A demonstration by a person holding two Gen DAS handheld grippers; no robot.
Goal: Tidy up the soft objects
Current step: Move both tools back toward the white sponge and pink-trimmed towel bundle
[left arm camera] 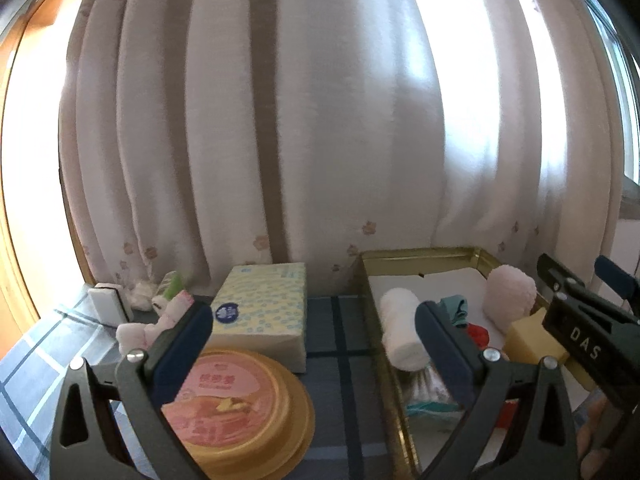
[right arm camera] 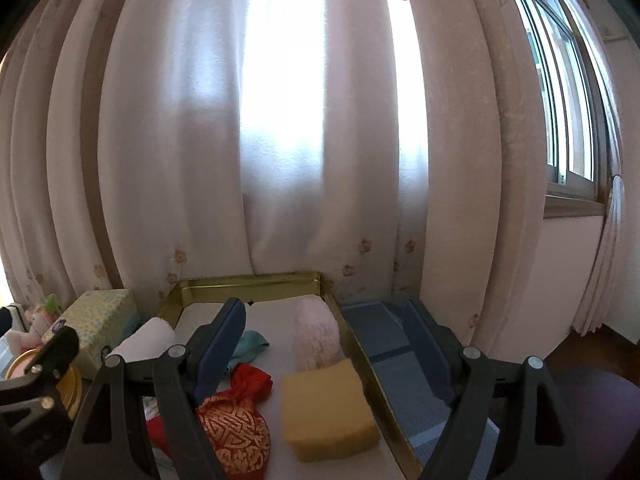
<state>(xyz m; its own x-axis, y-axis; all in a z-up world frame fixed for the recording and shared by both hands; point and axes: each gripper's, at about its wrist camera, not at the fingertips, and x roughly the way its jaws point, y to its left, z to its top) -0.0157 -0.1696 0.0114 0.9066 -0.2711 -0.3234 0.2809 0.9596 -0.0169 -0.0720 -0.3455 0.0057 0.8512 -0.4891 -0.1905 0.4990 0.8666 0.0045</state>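
Inside one gold tray [right arm camera: 362,354] lie perhaps six soft objects; both tools, left [left arm camera: 316,338] and right [right arm camera: 324,336], gape empty.

Pale pink curtain [right arm camera: 280,140] hangs full-width behind the surface [left arm camera: 344,336], w/ small flower print near the hem, backlit by strong daylight thru the middle. Sliding window [right arm camera: 560,92] at right, uncovered, w/ sill below it and white wall [right arm camera: 568,264] under that. Wood frame [left arm camera: 16,280] at far left. Surface has blue checked cloth. Dark wood floor [right arm camera: 592,344] at lower right.
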